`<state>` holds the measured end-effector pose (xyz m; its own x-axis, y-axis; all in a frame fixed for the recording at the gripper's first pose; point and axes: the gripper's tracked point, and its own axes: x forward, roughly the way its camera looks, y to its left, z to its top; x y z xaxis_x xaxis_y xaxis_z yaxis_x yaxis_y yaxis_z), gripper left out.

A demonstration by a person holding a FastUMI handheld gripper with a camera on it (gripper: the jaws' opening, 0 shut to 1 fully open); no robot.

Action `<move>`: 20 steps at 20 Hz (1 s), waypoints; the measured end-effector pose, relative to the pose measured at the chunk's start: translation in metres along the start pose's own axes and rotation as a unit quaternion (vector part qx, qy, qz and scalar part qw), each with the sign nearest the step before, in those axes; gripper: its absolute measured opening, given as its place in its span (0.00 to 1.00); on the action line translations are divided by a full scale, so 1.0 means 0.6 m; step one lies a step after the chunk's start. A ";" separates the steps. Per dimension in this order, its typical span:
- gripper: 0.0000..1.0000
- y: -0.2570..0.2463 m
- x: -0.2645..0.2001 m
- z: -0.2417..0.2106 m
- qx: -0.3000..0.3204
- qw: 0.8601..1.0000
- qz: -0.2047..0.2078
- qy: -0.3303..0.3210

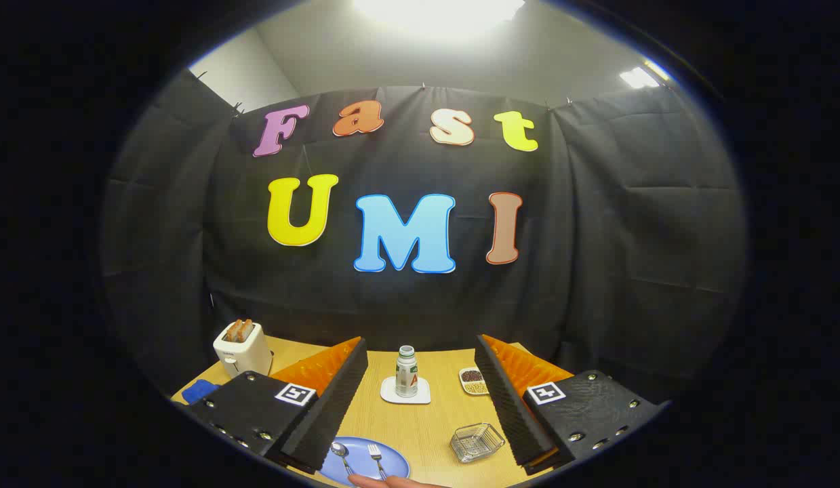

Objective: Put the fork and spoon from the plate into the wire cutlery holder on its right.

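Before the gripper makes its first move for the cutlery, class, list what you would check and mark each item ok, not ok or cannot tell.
1. Gripper open wide enough to take a handle: ok, the fingers stand far apart with nothing between them.
2. Spoon and fork lying on the blue plate: ok, side by side, apart.
3. Wire cutlery holder upright to the plate's right: ok.
4. Holder free inside: cannot tell, though it looks empty.
5. Path to the plate clear: not ok, a hand lies at the plate's near edge.
6. Bottle out of the way: ok, it stands beyond on its coaster.
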<state>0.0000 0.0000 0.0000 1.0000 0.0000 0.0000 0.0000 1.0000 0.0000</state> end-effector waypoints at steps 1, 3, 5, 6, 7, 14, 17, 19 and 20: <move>0.97 -0.004 0.001 -0.001 0.000 1.000 -0.003 0.001; 0.98 -0.013 0.001 -0.010 0.000 1.000 -0.012 0.006; 0.98 -0.015 -0.002 -0.012 0.008 1.000 -0.011 0.010; 0.97 -0.018 -0.003 -0.010 0.011 1.000 -0.014 0.007; 0.97 -0.024 -0.003 -0.006 0.007 1.000 -0.020 0.004; 0.97 -0.021 -0.006 -0.002 -0.009 1.000 -0.014 -0.004; 0.97 -0.020 -0.005 -0.006 -0.012 1.000 -0.012 0.003; 0.98 -0.013 -0.008 -0.003 -0.002 1.000 -0.006 0.001; 0.97 -0.006 -0.009 -0.010 0.003 1.000 0.000 0.004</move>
<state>-0.0053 -0.0038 -0.0058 1.0000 -0.0002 -0.0071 0.0002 1.0000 0.0052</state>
